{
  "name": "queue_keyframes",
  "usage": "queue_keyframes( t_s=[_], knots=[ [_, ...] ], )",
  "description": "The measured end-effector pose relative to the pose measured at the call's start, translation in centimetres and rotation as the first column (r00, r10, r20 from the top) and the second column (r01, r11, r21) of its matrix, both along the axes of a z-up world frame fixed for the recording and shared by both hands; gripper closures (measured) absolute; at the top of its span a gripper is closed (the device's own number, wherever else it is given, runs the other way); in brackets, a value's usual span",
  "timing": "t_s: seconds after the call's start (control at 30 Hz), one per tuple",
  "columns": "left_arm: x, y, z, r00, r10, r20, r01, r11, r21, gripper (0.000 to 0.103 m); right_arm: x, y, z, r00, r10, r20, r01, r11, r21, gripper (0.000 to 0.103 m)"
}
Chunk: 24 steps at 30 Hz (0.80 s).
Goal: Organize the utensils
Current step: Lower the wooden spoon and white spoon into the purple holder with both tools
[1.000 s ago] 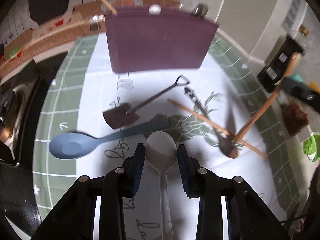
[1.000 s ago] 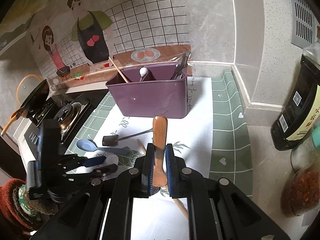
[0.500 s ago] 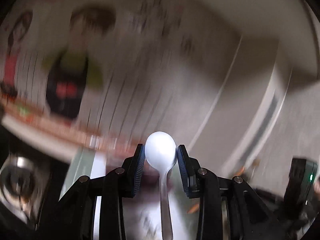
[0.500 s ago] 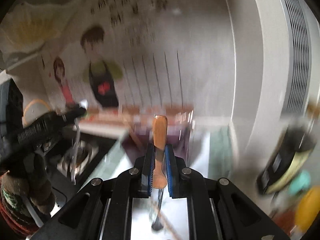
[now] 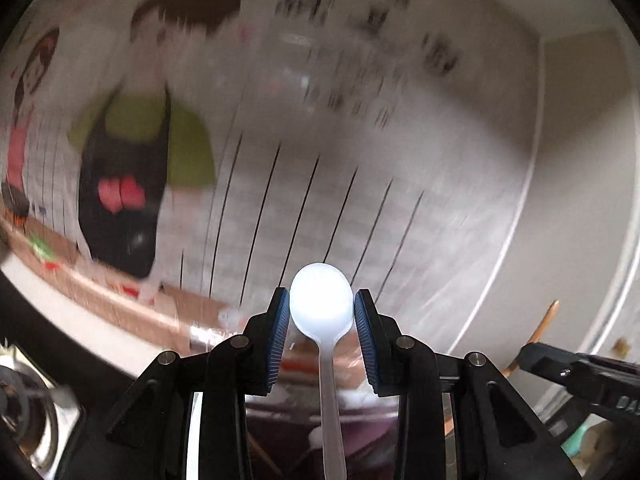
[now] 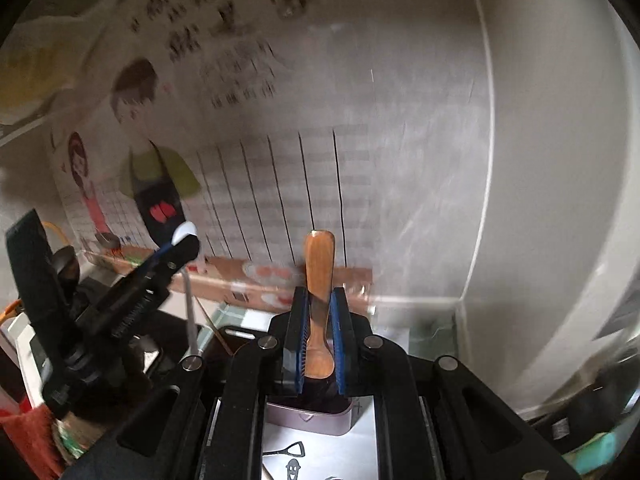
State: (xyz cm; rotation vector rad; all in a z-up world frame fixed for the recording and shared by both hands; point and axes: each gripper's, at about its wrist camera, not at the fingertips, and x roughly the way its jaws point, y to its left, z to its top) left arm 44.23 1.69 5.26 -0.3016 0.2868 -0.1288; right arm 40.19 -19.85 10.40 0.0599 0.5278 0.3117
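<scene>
Carrying step: left gripper pinching white spoon, right gripper clamped on wooden spoon, next lowering both handle-first into purple bin below.

White plastic spoon hanging in the air, bowl up between blue-padded jaws, thin handle trailing down toward the camera. Wooden spoon standing nearly upright, flat handle end topmost, shaft pinched between jaws, bowl end hidden below. Purple bin sitting on the desk beneath, only its rim and near wall showing.
</scene>
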Motion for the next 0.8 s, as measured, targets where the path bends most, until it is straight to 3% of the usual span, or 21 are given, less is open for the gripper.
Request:
queue_keyframes(
  t_s=[0.2,0.37,0.57,0.67,0.8],
  knots=[
    [2.1,-1.3,-4.3,0.999,0.017,-0.052,-0.014,0.998,0.055,0.069,3.4,0.8,-4.4,0.996,0.016,-0.083,-0.017,1.0,-0.01,0.092],
    [1.3,-1.6,-6.2,0.995,-0.013,-0.101,0.019,0.998,0.056,0.068,4.6,1.6,-7.0,0.989,0.046,-0.142,-0.047,0.999,-0.005,0.092],
    [-0.6,-0.8,-7.6,0.985,-0.024,-0.168,0.032,0.999,0.043,0.068,4.7,2.3,-9.7,0.97,0.074,-0.232,-0.076,0.997,-0.003,0.092],
    [-0.8,-0.1,-7.7,0.977,-0.091,-0.192,0.091,0.996,-0.009,0.068,4.4,2.3,-11.0,0.952,0.08,-0.294,-0.08,0.997,0.012,0.091],
    [-1.9,0.7,-6.6,0.974,-0.1,-0.203,0.096,0.995,-0.029,0.059,3.2,2.0,-11.2,0.949,0.066,-0.309,-0.067,0.998,0.008,0.09]
  ],
)
